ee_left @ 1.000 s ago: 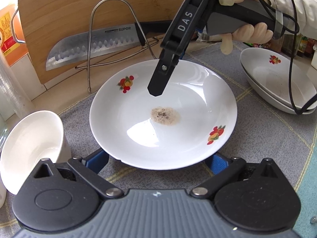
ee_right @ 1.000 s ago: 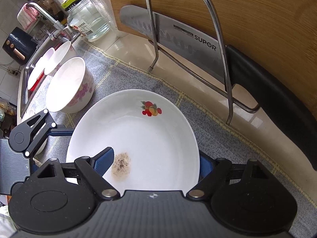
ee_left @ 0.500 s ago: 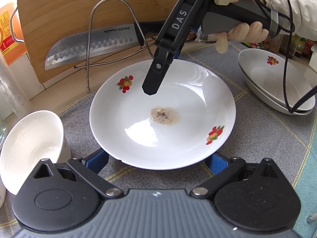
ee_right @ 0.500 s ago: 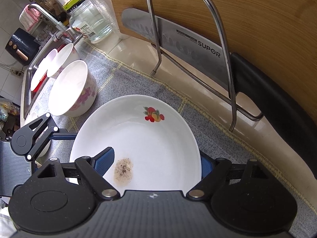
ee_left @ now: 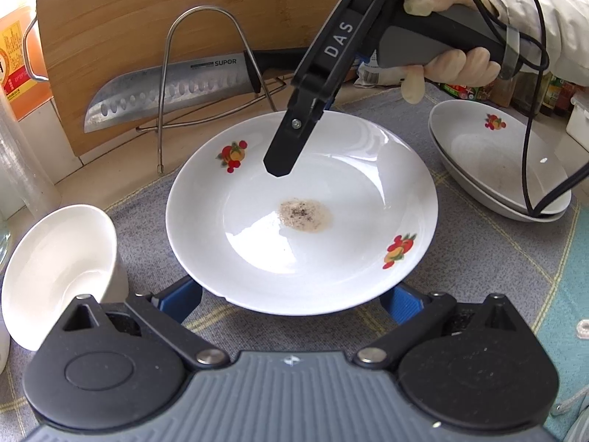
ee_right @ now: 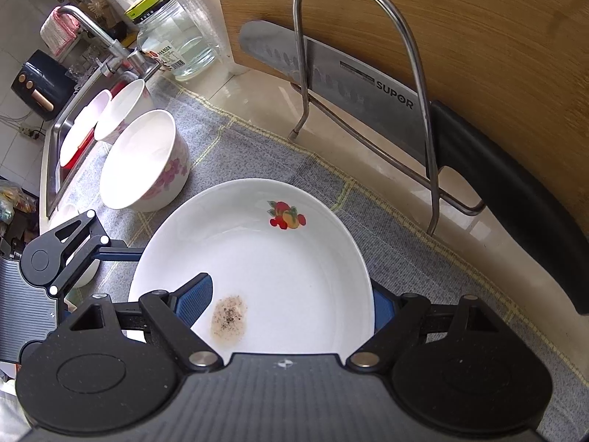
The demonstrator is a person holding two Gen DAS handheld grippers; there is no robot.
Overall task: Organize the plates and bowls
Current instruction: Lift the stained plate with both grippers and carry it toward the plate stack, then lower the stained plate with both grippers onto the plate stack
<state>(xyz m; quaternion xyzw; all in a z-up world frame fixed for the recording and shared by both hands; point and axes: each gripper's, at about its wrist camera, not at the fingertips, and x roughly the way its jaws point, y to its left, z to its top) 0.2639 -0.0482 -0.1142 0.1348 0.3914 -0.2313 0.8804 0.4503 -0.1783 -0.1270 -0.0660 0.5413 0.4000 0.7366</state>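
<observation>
**A:** What does your left wrist camera give you?

**B:** My left hand-held gripper point(ee_left: 291, 296) is spread wide. The soiled plate point(ee_left: 302, 217) lies straight ahead on the grey mat point(ee_left: 475, 258), its near rim between my two blue fingertips point(ee_left: 182, 300), which sit low at either side of it. I can't tell whether they touch the rim. My right hand-held gripper point(ee_left: 279, 165) comes in from the far right and hangs over the plate's far half, tip pointing down. Two more plates point(ee_left: 497, 164) are stacked well off to the right, and a white bowl point(ee_left: 55, 272) stands just left of me.

**A:** And the right wrist camera?

**B:** The right one is open too. One blue pad point(ee_right: 195, 298) hovers above the plate's inside, near the brown stain point(ee_right: 228, 318); the other sits outside the rim on the knife side. So the rim runs between its fingers. The plate point(ee_right: 279, 269) is directly below and ahead. Flowered bowls point(ee_right: 143, 162) wait beyond, toward the sink point(ee_right: 51, 154).

**A:** Which hand takes it?

**B:** My guess is the right: it already straddles the rim and needs only to drop and close. The plate is round, so no axis matters, only the rim.
</observation>
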